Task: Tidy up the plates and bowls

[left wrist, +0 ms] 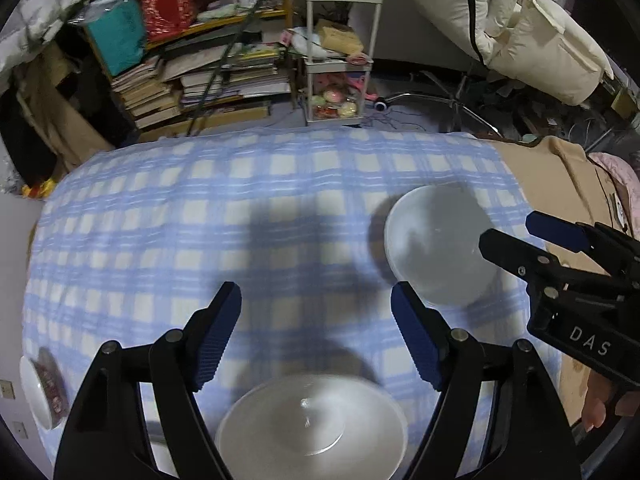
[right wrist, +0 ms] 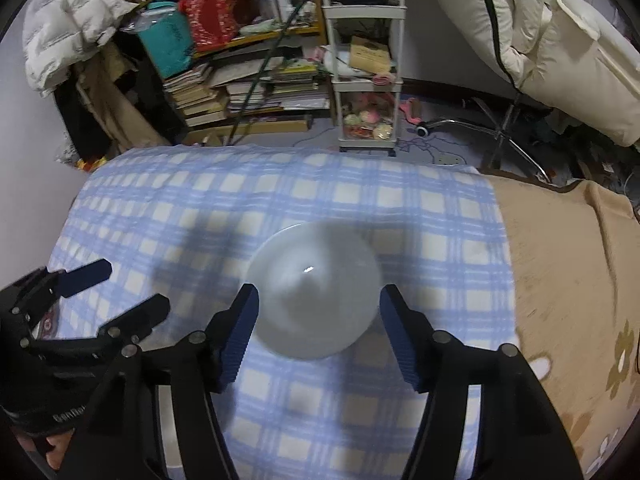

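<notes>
Jaws on both tools stand apart with nothing between the pads. Taking the blue checked cloth [left wrist: 168,216] as the landmark, the left gripper [left wrist: 316,336] hangs over its near edge, angled steeply down, and a white bowl [left wrist: 312,424] sits on the cloth directly below and slightly nearer than its fingertips, untouched. The right gripper [right wrist: 318,334] hovers over the cloth's right half, and a white plate [right wrist: 314,290] lies flat on the cloth just beyond its fingertips, centred between the two fingers but, as far as the blur allows, not pressed by either pad. Being round, neither dish has a long axis, so any approach angle would serve; the plate is plainly the right hand's to take, the bowl the left's. A further white dish with a red patterned thing in it [left wrist: 40,388] sits at the cloth's near left edge, closest to the left tool. Stacking looks not yet done, since the dishes lie well apart.
</notes>
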Demonstrator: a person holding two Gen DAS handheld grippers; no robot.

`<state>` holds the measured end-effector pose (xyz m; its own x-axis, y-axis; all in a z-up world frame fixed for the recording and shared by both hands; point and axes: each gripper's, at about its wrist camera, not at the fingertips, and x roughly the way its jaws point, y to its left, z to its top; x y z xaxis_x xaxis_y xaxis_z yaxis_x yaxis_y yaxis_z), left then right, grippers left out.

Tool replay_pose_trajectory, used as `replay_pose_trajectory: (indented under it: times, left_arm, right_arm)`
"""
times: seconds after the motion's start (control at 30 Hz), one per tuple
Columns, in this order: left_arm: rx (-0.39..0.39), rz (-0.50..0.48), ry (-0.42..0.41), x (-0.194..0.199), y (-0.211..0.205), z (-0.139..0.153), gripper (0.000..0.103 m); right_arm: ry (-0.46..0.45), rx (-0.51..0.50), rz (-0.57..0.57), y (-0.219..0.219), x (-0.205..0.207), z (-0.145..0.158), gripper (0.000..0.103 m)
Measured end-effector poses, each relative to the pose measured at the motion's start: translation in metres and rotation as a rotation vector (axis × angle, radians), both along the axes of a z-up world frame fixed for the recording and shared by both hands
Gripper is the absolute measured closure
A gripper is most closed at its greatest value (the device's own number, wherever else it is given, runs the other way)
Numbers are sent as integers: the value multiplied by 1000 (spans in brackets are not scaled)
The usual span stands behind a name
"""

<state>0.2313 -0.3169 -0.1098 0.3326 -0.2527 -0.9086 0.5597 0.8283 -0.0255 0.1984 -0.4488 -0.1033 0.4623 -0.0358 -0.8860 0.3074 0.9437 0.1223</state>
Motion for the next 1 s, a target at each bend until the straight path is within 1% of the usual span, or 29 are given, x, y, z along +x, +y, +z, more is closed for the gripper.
replay_pose_trajectory:
  times: [0.13, 0.27, 0.4, 0.43, 0.47, 0.5, 0.53, 0.57, 0.6, 0.63, 0.67, 0.7, 0.73, 0.8, 0.87, 1.0]
  left_arm:
    - [18, -7, 28, 9, -24, -18, 26]
    - [16, -5, 51, 16, -36, -31, 27]
    - [21, -9, 100, 21, -48, -47, 28]
    - [19, -13, 114, 21, -50, -50, 31]
    - [14, -15, 122, 21, -51, -52, 42]
    - [14, -17, 136, 21, -53, -56, 49]
    - [15, -18, 157, 22, -55, -60, 62]
    - [14, -18, 171, 22, -56, -63, 71]
    - [6, -22, 190, 22, -57, -67, 73]
    - [-7, -28, 203, 21, -57, -68, 79]
    - [-18, -33, 211, 20, -57, -68, 89]
    - [-32, -43, 229, 18, -58, -69, 93]
    - [-26, -49, 236, 16, -58, -69, 93]
    - [2, -69, 209, 10, -59, -65, 93]
    - [22, -65, 196, 8, -57, -62, 93]
    - [5, -37, 191, 9, -42, -47, 93]
  right_arm:
    - [32, 8, -24, -20, 9, -13, 36]
    - [64, 21, -40, -33, 13, -29, 36]
    - [105, 71, -69, -48, 16, -49, 36]
    - [113, 85, -76, -51, 16, -53, 37]
    - [120, 101, -83, -53, 16, -57, 39]
    - [128, 124, -87, -56, 16, -63, 50]
    - [138, 140, -88, -57, 16, -67, 64]
    - [154, 157, -87, -57, 15, -72, 70]
    - [164, 172, -86, -57, 15, -75, 77]
    - [165, 194, -82, -57, 14, -77, 83]
    - [162, 220, -74, -56, 14, -80, 87]
    - [157, 246, -62, -54, 13, -81, 90]
    - [158, 240, -61, -51, 13, -81, 91]
    - [146, 223, -73, -47, 9, -78, 91]
    - [133, 236, -87, -44, 7, -74, 91]
    - [123, 220, -53, -27, 4, -62, 91]
